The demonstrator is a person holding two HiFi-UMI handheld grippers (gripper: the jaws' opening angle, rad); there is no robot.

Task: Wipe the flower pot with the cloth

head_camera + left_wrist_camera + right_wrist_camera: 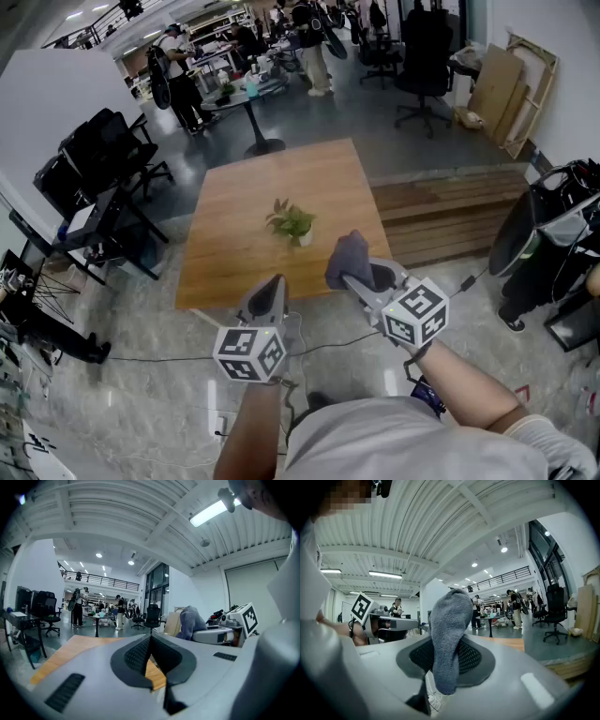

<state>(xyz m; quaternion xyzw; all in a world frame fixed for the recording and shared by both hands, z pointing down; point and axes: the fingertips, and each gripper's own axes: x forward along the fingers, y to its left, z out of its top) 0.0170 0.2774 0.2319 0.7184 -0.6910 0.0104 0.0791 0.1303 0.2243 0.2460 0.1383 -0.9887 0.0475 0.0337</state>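
Note:
A small white flower pot (304,239) with a green plant stands near the middle of the square wooden table (234,253). My right gripper (354,277) is shut on a grey cloth (348,259), held over the table's near right edge, just right of the pot. The cloth (449,639) hangs pinched between the jaws in the right gripper view. My left gripper (272,292) hovers at the table's near edge, left of the other one. Its jaws (149,644) are closed together with nothing between them. The cloth (191,622) shows at the right in the left gripper view.
Black office chairs (103,155) stand left of the table. Wooden pallets (450,211) lie to its right, and a dark cart with a bin (553,234) stands at the far right. Cables (169,356) run over the grey floor. People stand round a round table (248,94) at the back.

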